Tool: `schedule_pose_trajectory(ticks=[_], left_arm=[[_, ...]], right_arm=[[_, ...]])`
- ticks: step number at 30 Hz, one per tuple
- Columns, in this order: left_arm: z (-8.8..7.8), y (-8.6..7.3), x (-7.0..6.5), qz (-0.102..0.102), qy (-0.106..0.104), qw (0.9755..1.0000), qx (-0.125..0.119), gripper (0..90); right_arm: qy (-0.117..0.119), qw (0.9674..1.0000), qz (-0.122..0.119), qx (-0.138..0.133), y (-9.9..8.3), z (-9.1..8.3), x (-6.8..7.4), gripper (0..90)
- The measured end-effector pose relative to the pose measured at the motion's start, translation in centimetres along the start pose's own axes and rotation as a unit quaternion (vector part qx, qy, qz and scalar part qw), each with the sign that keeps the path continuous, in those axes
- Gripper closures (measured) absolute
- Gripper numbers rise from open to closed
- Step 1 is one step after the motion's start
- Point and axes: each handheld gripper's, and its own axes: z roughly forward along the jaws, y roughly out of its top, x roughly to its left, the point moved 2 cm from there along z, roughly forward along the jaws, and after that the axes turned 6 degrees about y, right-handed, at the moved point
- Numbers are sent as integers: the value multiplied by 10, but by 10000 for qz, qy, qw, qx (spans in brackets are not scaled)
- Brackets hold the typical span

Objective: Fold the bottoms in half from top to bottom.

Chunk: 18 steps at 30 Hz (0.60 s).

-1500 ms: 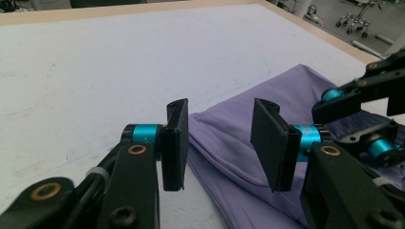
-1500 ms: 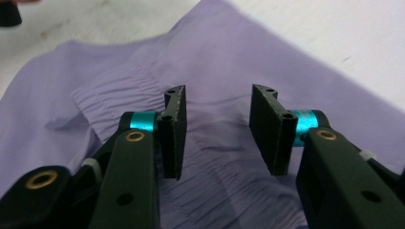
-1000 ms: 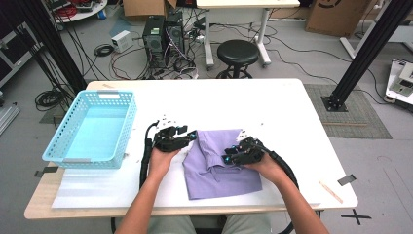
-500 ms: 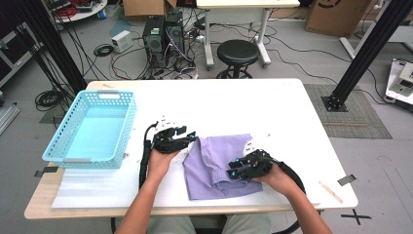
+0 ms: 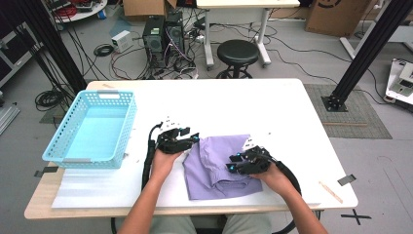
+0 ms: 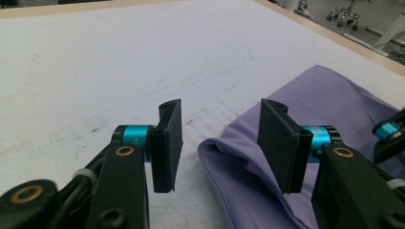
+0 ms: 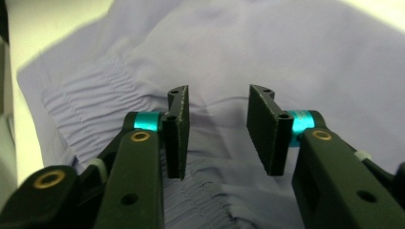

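A folded purple garment (image 5: 209,165) lies on the white table (image 5: 272,107) in front of the person. My left gripper (image 5: 190,136) sits at the garment's far-left corner. In the left gripper view the left gripper (image 6: 219,143) is open; its left jaw is over bare table and its right jaw over the cloth (image 6: 334,95), with a folded edge low between them. My right gripper (image 5: 230,163) hovers over the garment's right half. In the right gripper view the right gripper (image 7: 217,133) is open above the gathered elastic band of the cloth (image 7: 262,47), with nothing pressed between the pads.
A light blue plastic basket (image 5: 63,158) stands empty at the table's left. A white sheet (image 5: 97,190) lies along the near left edge. A thin wooden stick (image 5: 330,191) rests near the right front corner. A black stool (image 5: 238,48) and cables are beyond the table.
My right gripper has drawn back over the garment toward the person's side. The left gripper has stayed at the garment's far-left corner.
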Motion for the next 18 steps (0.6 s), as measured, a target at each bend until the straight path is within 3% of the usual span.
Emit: schedule_pose_trajectory(ticks=[8,11,14,16,18], left_arm=[[3,-1,-1,18,-29,10000,79,509],[9,0,-4,6,-73,9998,196,509],[16,1,-8,92,-67,9993,366,508],[22,1,-9,120,-31,9987,504,506],[28,-1,-8,85,43,9977,669,517]], right_arm=[[280,9993,-235,95,-11,-2,14,642],[128,9992,-249,-294,-8,-12,12,584],[-531,9947,27,-883,-5,-29,-2,571],[-1114,9871,435,-1061,-5,-38,-18,572],[-1449,9801,696,-1168,-5,-43,-31,576]])
